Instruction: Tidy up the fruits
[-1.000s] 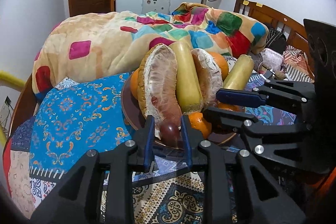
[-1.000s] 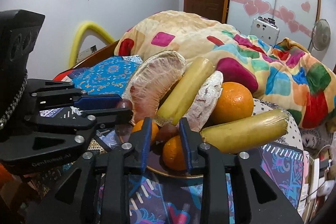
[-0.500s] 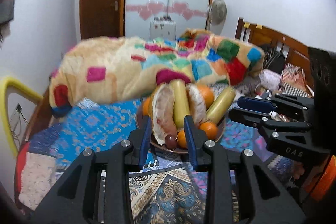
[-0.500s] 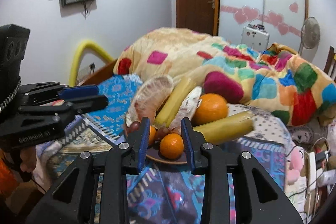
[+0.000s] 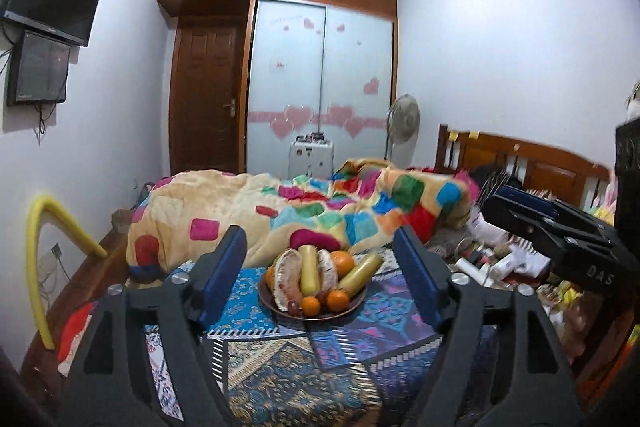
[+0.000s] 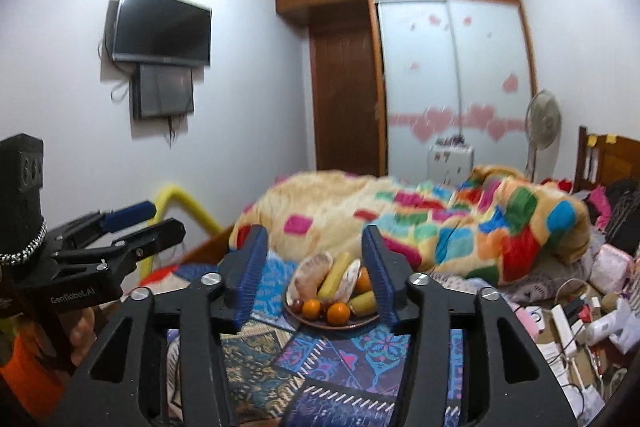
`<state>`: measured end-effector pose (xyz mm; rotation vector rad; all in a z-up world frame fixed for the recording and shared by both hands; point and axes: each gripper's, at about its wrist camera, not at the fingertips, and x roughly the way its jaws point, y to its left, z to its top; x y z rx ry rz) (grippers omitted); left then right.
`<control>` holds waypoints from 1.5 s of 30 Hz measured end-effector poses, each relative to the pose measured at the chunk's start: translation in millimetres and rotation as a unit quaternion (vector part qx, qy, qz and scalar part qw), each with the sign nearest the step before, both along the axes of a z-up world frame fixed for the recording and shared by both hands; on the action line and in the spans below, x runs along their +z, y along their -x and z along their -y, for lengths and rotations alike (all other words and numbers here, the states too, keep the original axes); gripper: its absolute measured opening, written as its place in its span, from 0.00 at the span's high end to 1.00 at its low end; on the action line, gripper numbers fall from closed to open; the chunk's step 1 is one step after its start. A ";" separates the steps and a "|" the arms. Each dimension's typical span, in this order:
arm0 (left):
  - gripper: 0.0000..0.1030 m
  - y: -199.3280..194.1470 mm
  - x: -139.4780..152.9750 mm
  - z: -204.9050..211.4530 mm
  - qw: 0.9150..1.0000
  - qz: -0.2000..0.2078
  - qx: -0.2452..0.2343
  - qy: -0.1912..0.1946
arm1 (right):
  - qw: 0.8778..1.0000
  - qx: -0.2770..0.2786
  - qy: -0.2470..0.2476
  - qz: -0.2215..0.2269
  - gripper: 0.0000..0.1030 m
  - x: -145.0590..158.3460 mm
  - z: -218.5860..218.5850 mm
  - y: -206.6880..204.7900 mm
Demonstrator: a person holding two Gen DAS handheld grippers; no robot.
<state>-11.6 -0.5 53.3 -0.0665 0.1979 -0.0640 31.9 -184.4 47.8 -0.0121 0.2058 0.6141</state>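
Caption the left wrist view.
Left gripper opening, empty, above a plate of fruit on a patterned bedspread.

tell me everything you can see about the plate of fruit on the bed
The plate is round, dark brown and shallow, and lies flat on the patterned bedspread, apart from both grippers. It is heaped: two peeled pomelo segments with a pale yellow fruit between them, another leaning at the right, a large orange behind, small oranges and dark grapes in front.

Glossy brown plate (image 5: 280, 308) sits on matt patterned cloth bedspread (image 5: 288, 379); fleecy patchwork blanket (image 5: 248, 211) behind, polished wooden headboard (image 5: 552, 167), smooth-skinned oranges (image 5: 338, 299), matt black plastic gripper arms.
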 end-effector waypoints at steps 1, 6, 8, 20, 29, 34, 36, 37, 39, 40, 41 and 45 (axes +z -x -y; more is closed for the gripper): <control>0.21 7.4 2.6 -0.1 1.000 0.007 0.003 0.005 | 1.000 -0.006 -0.004 0.010 0.47 2.9 1.2 8.4; 0.09 34.3 8.4 4.2 0.999 0.033 0.014 0.004 | 0.999 -0.028 -0.014 0.040 0.27 9.4 1.2 35.1; 0.04 43.1 8.3 5.9 0.999 0.043 0.023 0.001 | 0.998 -0.035 -0.020 0.046 0.19 9.2 0.2 39.5; 0.00 61.5 3.6 11.2 0.998 0.047 0.030 -0.008 | 0.996 -0.064 -0.028 0.058 0.00 0.7 8.2 53.8; 0.00 58.5 0.5 15.5 0.998 0.044 0.037 -0.019 | 0.996 -0.067 -0.020 0.057 0.00 -4.2 8.5 57.3; 0.00 57.0 -1.4 17.3 0.998 0.042 0.037 -0.021 | 0.996 -0.070 -0.017 0.054 0.00 -7.0 8.4 57.4; 0.00 55.3 -2.0 17.0 0.998 0.040 0.036 -0.020 | 0.996 -0.071 -0.018 0.052 0.00 -8.1 8.1 57.1; 0.00 54.8 -2.5 16.4 0.998 0.039 0.035 -0.019 | 0.996 -0.071 -0.018 0.051 0.00 -8.1 8.5 56.8; 0.00 54.4 -3.2 16.6 0.998 0.038 0.035 -0.019 | 0.996 -0.072 -0.019 0.050 0.00 -8.1 9.3 56.1; 0.00 54.4 -3.0 16.6 0.999 0.037 0.035 -0.020 | 0.996 -0.072 -0.019 0.049 0.00 -7.9 9.5 56.1; 0.00 53.5 -3.2 17.4 0.999 0.037 0.034 -0.020 | 0.996 -0.073 -0.019 0.049 0.00 -8.2 9.1 55.9; 0.00 51.2 -4.0 18.7 0.999 0.034 0.032 -0.023 | 0.996 -0.072 -0.019 0.048 0.00 -8.0 9.5 56.7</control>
